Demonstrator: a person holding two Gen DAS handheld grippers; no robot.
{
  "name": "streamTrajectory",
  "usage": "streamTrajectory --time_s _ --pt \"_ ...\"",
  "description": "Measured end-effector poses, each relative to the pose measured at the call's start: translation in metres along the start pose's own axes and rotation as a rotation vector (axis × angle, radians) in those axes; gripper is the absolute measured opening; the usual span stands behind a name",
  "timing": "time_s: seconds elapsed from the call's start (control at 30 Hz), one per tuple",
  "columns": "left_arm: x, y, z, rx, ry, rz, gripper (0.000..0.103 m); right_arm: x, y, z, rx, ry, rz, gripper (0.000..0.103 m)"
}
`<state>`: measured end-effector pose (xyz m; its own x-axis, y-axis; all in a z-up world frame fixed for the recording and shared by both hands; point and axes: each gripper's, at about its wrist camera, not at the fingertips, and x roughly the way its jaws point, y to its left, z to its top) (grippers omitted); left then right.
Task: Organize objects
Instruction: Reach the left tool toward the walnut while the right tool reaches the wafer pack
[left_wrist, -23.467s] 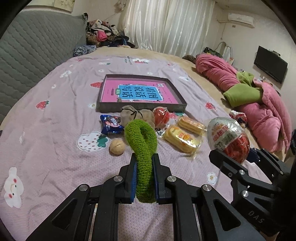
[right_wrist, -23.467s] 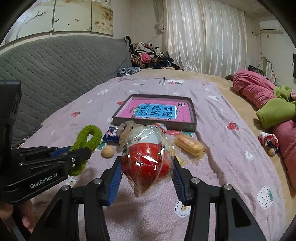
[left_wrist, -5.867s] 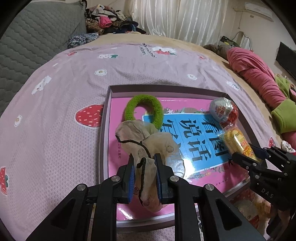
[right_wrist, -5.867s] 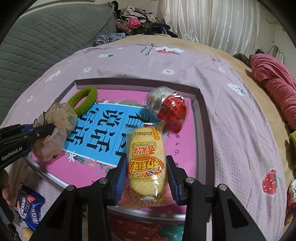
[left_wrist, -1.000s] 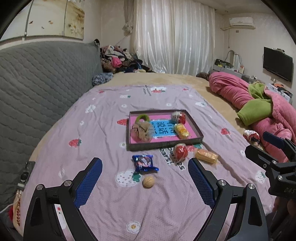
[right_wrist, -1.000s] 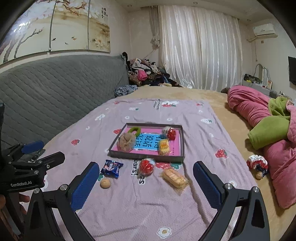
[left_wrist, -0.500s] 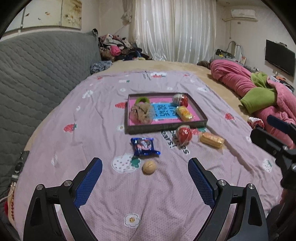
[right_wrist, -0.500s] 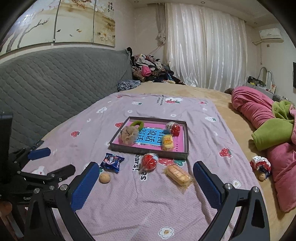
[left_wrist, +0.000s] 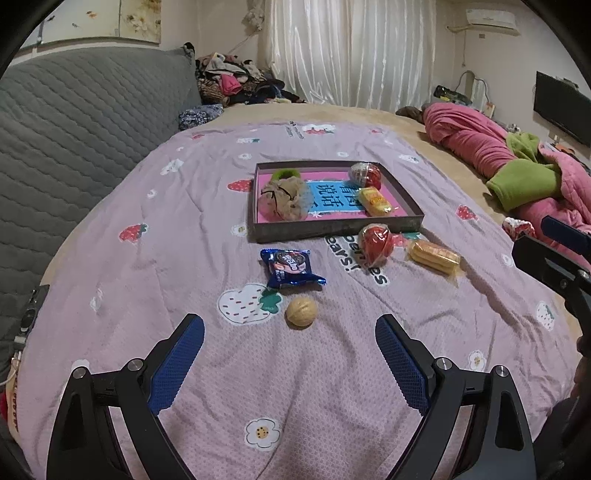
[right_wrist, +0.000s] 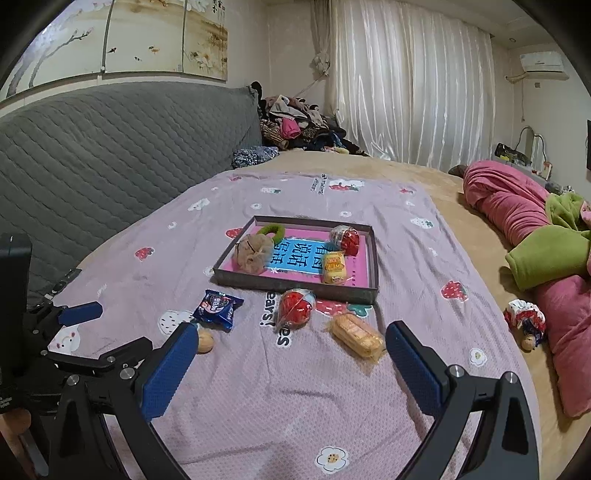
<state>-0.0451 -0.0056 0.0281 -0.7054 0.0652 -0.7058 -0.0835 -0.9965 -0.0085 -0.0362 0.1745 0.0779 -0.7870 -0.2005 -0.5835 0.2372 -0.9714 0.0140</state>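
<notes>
Left gripper (left_wrist: 290, 360) spread wide, nothing between the blue pads (left_wrist: 176, 360), held low over the lilac bedspread (left_wrist: 110, 295). Right gripper (right_wrist: 291, 363) likewise spread wide and empty, blue pads (right_wrist: 168, 369) clear of all items.

Nearest on the bedspread: walnut (left_wrist: 301, 312), lying loose beside a printed strawberry motif. Just beyond, blue biscuit packet (left_wrist: 291, 267), crinkled, brand lettering present but not readable. To its right, red wrapped egg toy (left_wrist: 375, 240) in clear film, and next to that a cellophane-wrapped wafer cake (left_wrist: 434, 255). Black printed lettering on the bedspread partly covered by the egg toy; "ears!" and "es" legible.

Further on, shallow dark tray (left_wrist: 332, 229) with a pink and blue printed base bearing large Chinese characters, partly covered. Inside the tray: beige mesh pouch (left_wrist: 284, 199) at left, touching a green terry ring (left_wrist: 286, 173) behind it; second red egg toy (left_wrist: 365, 174) at the far right corner; yellow snack packet (left_wrist: 375, 200) just in front of that egg, red label text too small to read.

At far right, pink quilt (right_wrist: 509, 206) with a green blanket (right_wrist: 546, 254); small patterned bundle (right_wrist: 526, 319) at the bedspread edge. Grey quilted headboard (right_wrist: 110, 147) at left, clothing pile (right_wrist: 295, 125) and white curtains (right_wrist: 406, 81) at the back.
</notes>
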Motion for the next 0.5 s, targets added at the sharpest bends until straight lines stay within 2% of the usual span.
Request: streamTrajectory --time_s 0.5 --pt "0.03 -0.01 -0.012 0.027 0.047 -0.016 0.094 0.03 -0.006 -0.015 -0.022 0.071 -0.027 0.102"
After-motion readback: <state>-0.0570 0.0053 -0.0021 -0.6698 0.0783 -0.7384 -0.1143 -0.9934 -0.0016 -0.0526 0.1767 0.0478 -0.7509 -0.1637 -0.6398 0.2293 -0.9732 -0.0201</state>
